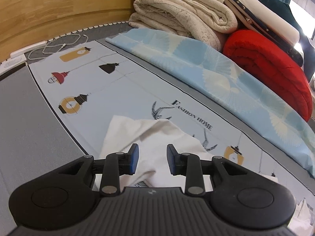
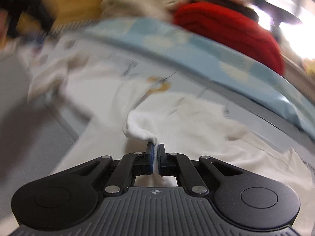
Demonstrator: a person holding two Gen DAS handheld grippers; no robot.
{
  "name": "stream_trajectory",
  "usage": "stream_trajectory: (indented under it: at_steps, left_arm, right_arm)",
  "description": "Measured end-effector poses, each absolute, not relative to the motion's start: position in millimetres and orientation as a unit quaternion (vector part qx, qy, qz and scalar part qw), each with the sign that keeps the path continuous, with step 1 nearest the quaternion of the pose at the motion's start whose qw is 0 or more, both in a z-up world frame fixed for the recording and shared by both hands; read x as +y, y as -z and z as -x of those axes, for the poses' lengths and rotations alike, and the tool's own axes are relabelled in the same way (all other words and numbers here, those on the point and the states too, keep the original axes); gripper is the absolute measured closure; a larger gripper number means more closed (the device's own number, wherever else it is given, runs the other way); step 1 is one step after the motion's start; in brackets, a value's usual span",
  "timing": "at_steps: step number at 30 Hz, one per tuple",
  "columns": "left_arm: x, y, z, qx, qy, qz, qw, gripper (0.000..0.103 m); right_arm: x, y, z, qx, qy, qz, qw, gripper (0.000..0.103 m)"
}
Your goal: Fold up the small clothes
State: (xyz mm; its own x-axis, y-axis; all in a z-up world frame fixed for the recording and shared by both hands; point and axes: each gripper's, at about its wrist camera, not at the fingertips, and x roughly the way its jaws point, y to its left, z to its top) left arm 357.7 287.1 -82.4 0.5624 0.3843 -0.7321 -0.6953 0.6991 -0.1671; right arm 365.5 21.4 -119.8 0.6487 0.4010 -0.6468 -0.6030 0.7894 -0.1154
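On the bed, a pale blue sheet (image 1: pixel 126 98) printed with lanterns and the words "Fashion Home" is serving as the work surface, with a wooden headboard (image 1: pixel 59 5) behind it. Along the far side a stack of cream blankets (image 1: pixel 177 11) and a red blanket (image 1: pixel 271 68) are sitting on a blue patterned pillow (image 1: pixel 206 68), and a white charging cable (image 1: pixel 59 45) is lying near the headboard.

A small white garment (image 1: pixel 149 143) is lying crumpled on the sheet, directly under the left claw (image 1: pixel 151 161), whose jaws are standing spread with the cloth below them and nothing pinched. In the right wrist view, which is badly blurred, more white cloth (image 2: pixel 196 122) is spreading across the sheet; it is probably the same garment, though I cannot be sure. The right claw (image 2: pixel 155 147) is pressed together, pinching a twisted edge of white fabric (image 2: pixel 137 127) that is trailing out in front of it.

As for progress, the folding appears to be at an early stage: the cloth is still rumpled, no neat folded edge is showing, and no finished pile of small clothes is in sight. Flattening, folding and setting aside all seem to be left to do.
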Motion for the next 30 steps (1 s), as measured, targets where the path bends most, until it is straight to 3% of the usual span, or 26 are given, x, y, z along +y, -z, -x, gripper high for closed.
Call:
stream_trajectory:
  at_steps: [8, 13, 19, 25, 30]
  left_arm:
    - [265, 77, -368, 0.346, -0.291, 0.226, 0.863, 0.069]
    - [254, 74, -371, 0.348, -0.281, 0.223, 0.866, 0.069]
    - [244, 72, -374, 0.349, -0.277, 0.222, 0.868, 0.069]
    - [237, 71, -379, 0.352, -0.266, 0.217, 0.871, 0.069]
    - [238, 70, -381, 0.351, -0.265, 0.215, 0.872, 0.069]
  right_arm:
    - [-223, -49, -392, 0.215, -0.112, -0.157, 0.957, 0.100]
    - [-394, -104, -383, 0.155, 0.068, -0.184, 0.968, 0.100]
    - [-516, -119, -402, 0.168, 0.207, -0.180, 0.947, 0.101]
    - [-557, -96, -413, 0.201, 0.270, -0.185, 0.923, 0.101]
    - [-463, -96, -403, 0.139, 0.175, -0.135, 0.965, 0.101]
